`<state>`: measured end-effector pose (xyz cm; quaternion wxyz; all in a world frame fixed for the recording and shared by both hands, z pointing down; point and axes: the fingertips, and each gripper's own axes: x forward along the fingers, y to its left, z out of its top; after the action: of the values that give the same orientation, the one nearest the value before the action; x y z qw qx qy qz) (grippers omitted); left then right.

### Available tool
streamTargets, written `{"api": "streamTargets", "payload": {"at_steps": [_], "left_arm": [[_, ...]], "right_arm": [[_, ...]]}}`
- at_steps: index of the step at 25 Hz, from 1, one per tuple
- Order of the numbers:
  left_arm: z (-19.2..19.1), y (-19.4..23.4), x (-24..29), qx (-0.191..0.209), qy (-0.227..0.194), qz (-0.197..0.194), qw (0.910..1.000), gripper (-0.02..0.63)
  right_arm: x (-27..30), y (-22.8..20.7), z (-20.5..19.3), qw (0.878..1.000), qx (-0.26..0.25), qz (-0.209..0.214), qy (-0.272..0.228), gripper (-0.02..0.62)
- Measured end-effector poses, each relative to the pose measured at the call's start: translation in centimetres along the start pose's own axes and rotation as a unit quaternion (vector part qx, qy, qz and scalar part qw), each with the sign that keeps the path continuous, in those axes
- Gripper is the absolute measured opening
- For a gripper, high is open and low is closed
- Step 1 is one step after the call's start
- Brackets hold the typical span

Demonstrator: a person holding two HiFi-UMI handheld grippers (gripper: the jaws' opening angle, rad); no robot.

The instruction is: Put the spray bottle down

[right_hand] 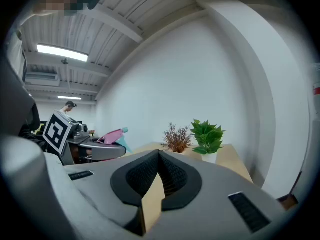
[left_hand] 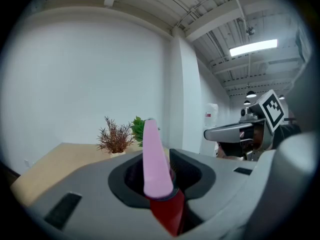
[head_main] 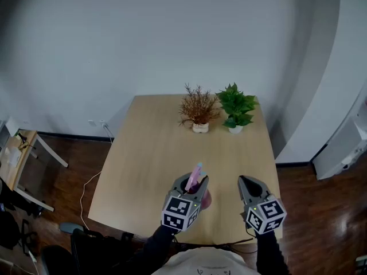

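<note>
While left gripper (head_main: pixel 194 185) hovers over tabletop (head_main: pixel 150 148) near 6 o'clock edge, fingers clamp spray bottle (head_main: pixel 197 174): long axis near upright, pink head tipped toward 12 o'clock. Base-to-tabletop contact unclear. Right gripper (head_main: pixel 247 183) at bottle's 3 o'clock, fingers together, empty.

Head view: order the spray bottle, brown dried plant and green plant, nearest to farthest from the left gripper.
1. spray bottle, held by the left gripper.
2. brown dried plant, straight ahead, far side.
3. green plant, beside it, further right.
</note>
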<state>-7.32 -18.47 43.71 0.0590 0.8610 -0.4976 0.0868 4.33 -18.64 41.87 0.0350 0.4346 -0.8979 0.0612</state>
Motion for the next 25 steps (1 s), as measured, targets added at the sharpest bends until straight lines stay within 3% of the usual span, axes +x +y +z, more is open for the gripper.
{"api": "streamTargets", "payload": {"at_steps": [25], "left_arm": [[-2.0,-0.8,17.2,0.089,-0.017,-0.016,0.9958,0.129]], "right_arm": [[-5.0,-5.7,-3.1,0.996,0.014,-0.079,0.035,-0.028]]}}
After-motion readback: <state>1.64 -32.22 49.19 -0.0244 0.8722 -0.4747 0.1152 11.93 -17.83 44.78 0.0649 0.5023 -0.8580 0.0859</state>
